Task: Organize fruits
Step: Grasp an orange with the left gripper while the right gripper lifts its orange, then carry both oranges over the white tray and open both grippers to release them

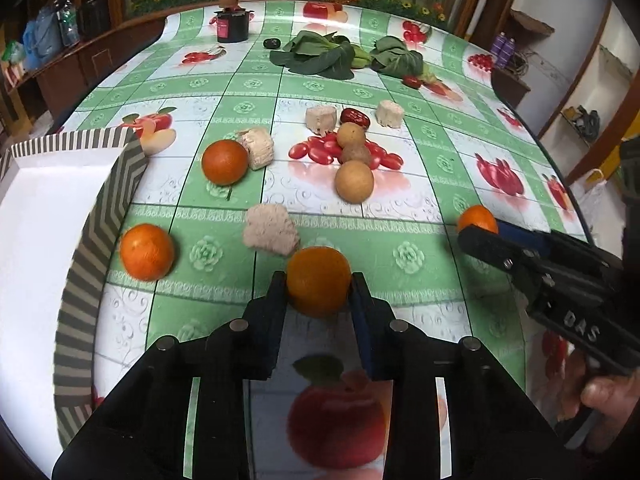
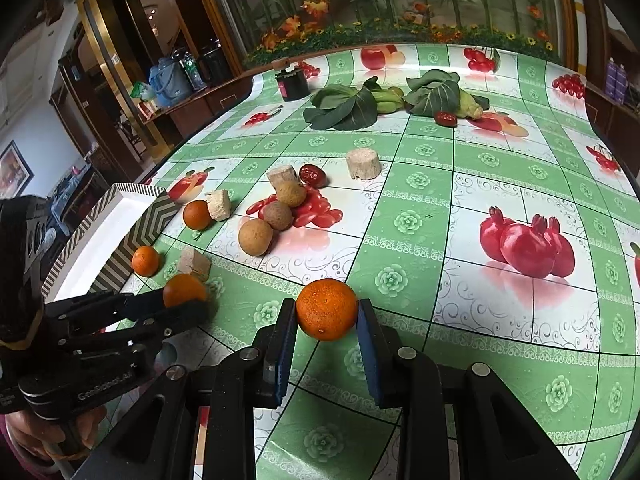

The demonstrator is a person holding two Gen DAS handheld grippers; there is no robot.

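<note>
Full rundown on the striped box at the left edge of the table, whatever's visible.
The striped box is a shallow open tray, apparently cardboard, with grey-and-cream chevron stripes on the outer walls and rim and a plain white inside. No fruit shows in the visible part. It sits flat at the table's left edge, partly cut off by the frame. One mandarin lies close beside its long wall; contact can't be judged. Neither hand-held gripper touches it.

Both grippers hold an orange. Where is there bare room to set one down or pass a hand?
The white inside of the striped cardboard box is bare. So is the cloth around the printed pomegranates. It is crowded between the box and the three round brown fruits: loose oranges and beige spongy chunks.
</note>
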